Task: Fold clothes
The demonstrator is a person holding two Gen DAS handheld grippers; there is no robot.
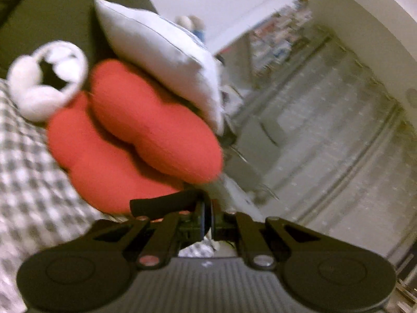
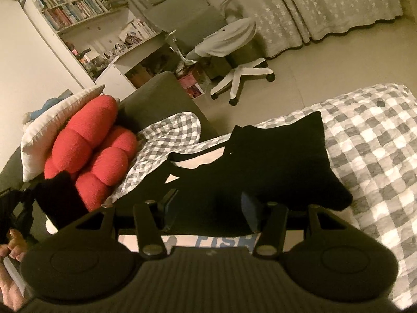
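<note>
The left tongs [image 1: 207, 217] stood closed, with the pads pressed together on a strip of black fabric [image 1: 161, 204] that trailed out to the left of the pads. The left wrist view was blurred. Ahead of the left tongs lay a red cushion [image 1: 130, 135], with a white pillow [image 1: 161, 57] leaning against it from above and a white plush item [image 1: 47, 78] beside it on the left. The checked bedcover [image 1: 31, 182] filled the lower left of that view.

The right tongs [image 2: 208, 208] stood partly apart, about half way. A black garment [image 2: 273, 161] lay spread on the bed between and beyond the two fingers [image 2: 168, 206]. Whether the pads pressed on the garment could not be determined, because the dark cloth and the dark fingers merged in the right wrist view. Under the near edge of the black garment lay a light item with blue lettering [image 2: 224, 241]. The black garment rested on the grey-and-white checked bedcover [image 2: 370, 156].

In the right wrist view, a hand [image 2: 10, 247] showed at the lower left edge. Just above it hung a dark fold of cloth [image 2: 60, 195], in front of the red cushion [image 2: 86, 151]. Beyond the bed stood a white swivel chair [image 2: 234, 60], a bookshelf [image 2: 75, 7] and starred curtains [image 2: 325, 2].
</note>
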